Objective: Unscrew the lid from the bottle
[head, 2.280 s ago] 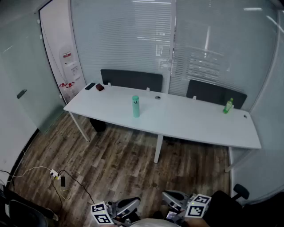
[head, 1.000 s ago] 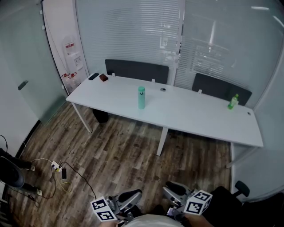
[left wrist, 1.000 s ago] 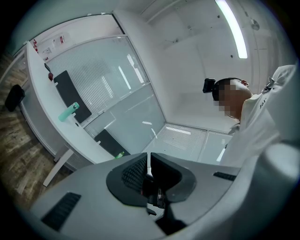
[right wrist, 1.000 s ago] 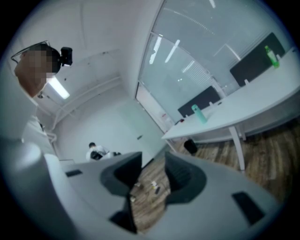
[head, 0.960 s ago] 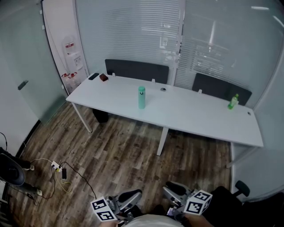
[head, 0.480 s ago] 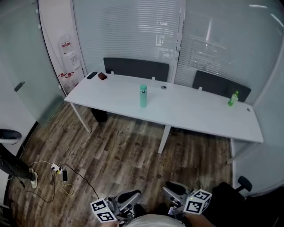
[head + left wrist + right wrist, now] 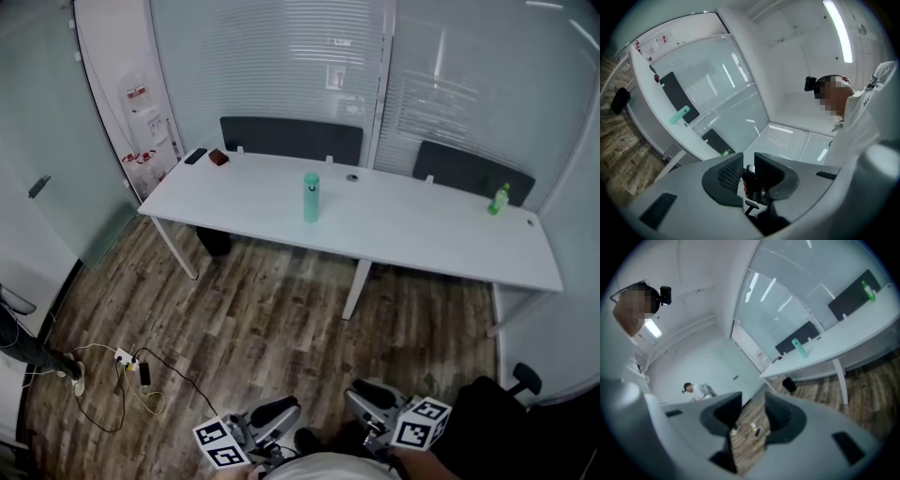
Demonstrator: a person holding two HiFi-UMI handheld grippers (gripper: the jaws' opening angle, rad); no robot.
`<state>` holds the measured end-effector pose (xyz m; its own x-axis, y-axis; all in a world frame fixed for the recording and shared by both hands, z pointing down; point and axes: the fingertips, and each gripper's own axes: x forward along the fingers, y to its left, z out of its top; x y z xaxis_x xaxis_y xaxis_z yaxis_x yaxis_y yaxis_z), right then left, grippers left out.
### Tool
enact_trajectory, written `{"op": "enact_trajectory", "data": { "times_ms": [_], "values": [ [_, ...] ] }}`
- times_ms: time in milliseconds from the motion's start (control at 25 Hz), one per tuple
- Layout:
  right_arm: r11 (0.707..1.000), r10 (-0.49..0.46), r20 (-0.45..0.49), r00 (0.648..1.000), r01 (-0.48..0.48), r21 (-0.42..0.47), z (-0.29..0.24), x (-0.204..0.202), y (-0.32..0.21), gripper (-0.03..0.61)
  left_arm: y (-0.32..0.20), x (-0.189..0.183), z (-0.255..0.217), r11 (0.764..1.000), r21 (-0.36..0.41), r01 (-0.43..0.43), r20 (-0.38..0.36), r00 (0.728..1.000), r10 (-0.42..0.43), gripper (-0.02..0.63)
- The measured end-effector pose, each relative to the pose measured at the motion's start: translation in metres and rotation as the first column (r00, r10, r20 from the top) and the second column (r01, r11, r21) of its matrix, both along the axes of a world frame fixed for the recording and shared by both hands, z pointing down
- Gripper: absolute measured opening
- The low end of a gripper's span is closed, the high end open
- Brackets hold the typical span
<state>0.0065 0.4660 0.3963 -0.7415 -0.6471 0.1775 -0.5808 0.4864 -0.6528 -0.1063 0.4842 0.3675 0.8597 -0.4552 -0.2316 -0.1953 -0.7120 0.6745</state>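
A teal bottle (image 7: 311, 197) with its lid on stands upright near the middle of the long white table (image 7: 422, 248), far from both grippers. It also shows as the teal bottle (image 7: 679, 115) in the left gripper view and as the teal bottle (image 7: 800, 348) in the right gripper view. My left gripper (image 7: 274, 415) and right gripper (image 7: 368, 401) sit low at the bottom edge of the head view, over the wooden floor. The left gripper (image 7: 749, 171) has just been opening to a narrow gap, with nothing between its jaws. The right gripper (image 7: 753, 413) is open and empty.
A small green bottle (image 7: 498, 199) stands at the table's far right end. A phone (image 7: 195, 156) and a small dark box (image 7: 218, 157) lie at its left end. Two dark chairs (image 7: 291, 141) stand behind the table. A power strip with cables (image 7: 127, 360) lies on the floor, left.
The head view has drifted, so the table and teal bottle sit slightly further right and higher. The person at the left has almost left the view. Both grippers remain at the bottom edge.
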Motion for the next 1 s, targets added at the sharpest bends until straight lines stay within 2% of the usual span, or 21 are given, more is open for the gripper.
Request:
{"op": "enact_trajectory", "data": {
  "times_ms": [400,600,1000],
  "values": [
    [1.000,-0.023,0.001,1.000,0.023,0.000,0.005,0.002,-0.035,0.147,-0.029,0.008,0.009,1.000,-0.023,0.008,0.014,1.000,-0.007,0.075],
    [0.998,-0.056,-0.005,0.998,0.056,0.004,0.014,0.010,-0.073,0.147,-0.064,0.016,0.014,0.998,-0.018,0.055,0.019,0.998,-0.054,0.075],
    [0.991,-0.134,-0.023,0.991,0.134,0.016,0.014,0.056,-0.178,0.147,-0.162,0.076,0.013,0.996,-0.026,0.083,0.026,0.996,-0.082,0.092]
  ]
}}
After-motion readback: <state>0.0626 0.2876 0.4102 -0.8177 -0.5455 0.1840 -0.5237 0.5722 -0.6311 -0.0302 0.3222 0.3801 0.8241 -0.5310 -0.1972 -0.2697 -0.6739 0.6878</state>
